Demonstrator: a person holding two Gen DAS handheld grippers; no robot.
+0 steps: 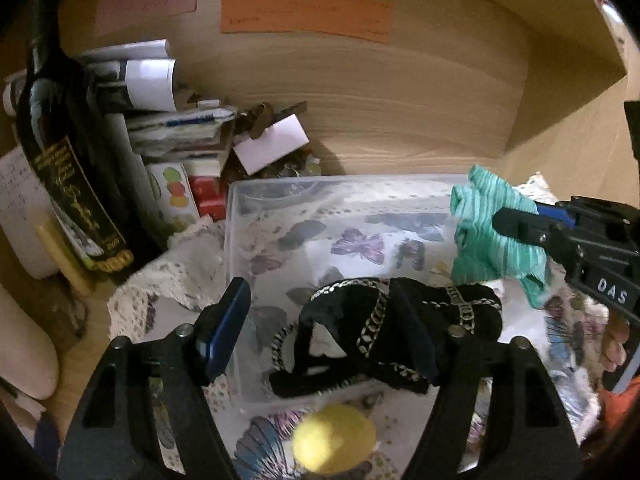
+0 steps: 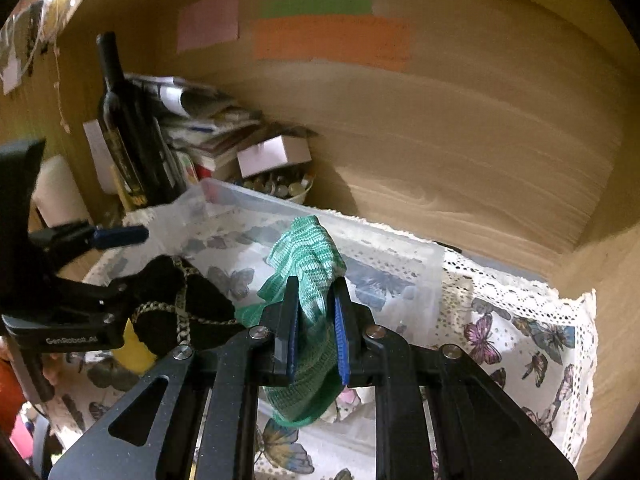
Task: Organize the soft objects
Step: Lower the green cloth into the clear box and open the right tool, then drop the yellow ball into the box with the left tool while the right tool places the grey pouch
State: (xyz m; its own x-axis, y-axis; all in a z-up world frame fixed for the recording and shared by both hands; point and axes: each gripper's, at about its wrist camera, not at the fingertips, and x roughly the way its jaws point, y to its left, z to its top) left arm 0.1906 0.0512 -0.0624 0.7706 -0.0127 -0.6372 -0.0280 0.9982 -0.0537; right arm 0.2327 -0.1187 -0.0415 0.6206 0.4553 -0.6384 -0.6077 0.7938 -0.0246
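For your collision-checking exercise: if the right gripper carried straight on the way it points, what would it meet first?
Probably the clear plastic storage box: the right gripper, jaws shut on the green knitted cloth, points over its near rim towards its far wall. Depth is unclear.

Green-striped cloth [image 2: 308, 264], butterfly-print tablecloth [image 2: 520, 340]

I see a green knitted cloth [image 2: 308, 280], striped in paler green, bunched and upright at the centre of the right wrist frame, its lower end hanging down. In the left wrist frame it sits at the right edge, above the clear plastic bin [image 1: 236, 240]. A black fabric piece with silver chain trim [image 1: 384, 332] lies crumpled inside that bin, lower centre. A yellow soft ball [image 1: 334, 444] rests at the bottom centre, just outside the bin wall.
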